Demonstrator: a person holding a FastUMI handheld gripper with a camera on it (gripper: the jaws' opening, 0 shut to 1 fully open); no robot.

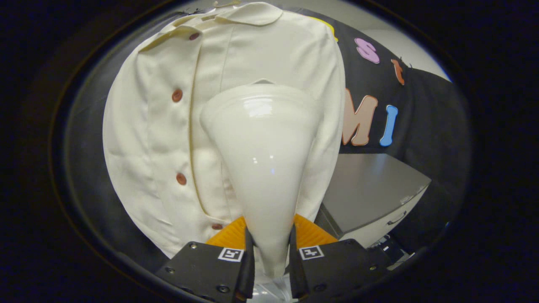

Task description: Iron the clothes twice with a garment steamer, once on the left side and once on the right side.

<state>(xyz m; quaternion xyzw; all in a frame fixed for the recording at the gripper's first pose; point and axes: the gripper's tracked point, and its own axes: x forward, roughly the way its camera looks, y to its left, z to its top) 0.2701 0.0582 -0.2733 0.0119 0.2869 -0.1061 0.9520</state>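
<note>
Gripper: the gripper is clenched on the narrow neck of the garment steamer, one finger pressing each side of it.
Steamer place: it rises from between the fingers toward 12 o'clock and widens to a broad head just ahead of them, in front of the right half of the shirt.
Steamer axis: the long axis runs along the fingers, neck at 6 o'clock, head at 12 o'clock; the steam face points away from the camera, toward the cloth.
Contact: whether the head touches the fabric or hangs just off it cannot be told, since the head hides its own front edge.
Shirt: hanging upright, collar at 12 o'clock, its row of buttons running down at about 10 to 8 o'clock from the steamer head.
Beyond: a grey cabinet stands at 4 o'clock, apart from the shirt.
Risk, slip: the neck is smooth and tapered, so it could probably twist or slide in the grip if the head drags on cloth.
Risk, snag: drifting toward 9 o'clock could catch the head on the placket or a button.
Risk, coverage: the shirt hangs loose, so pressing may push it away and leave folds unsmoothed.
</note>
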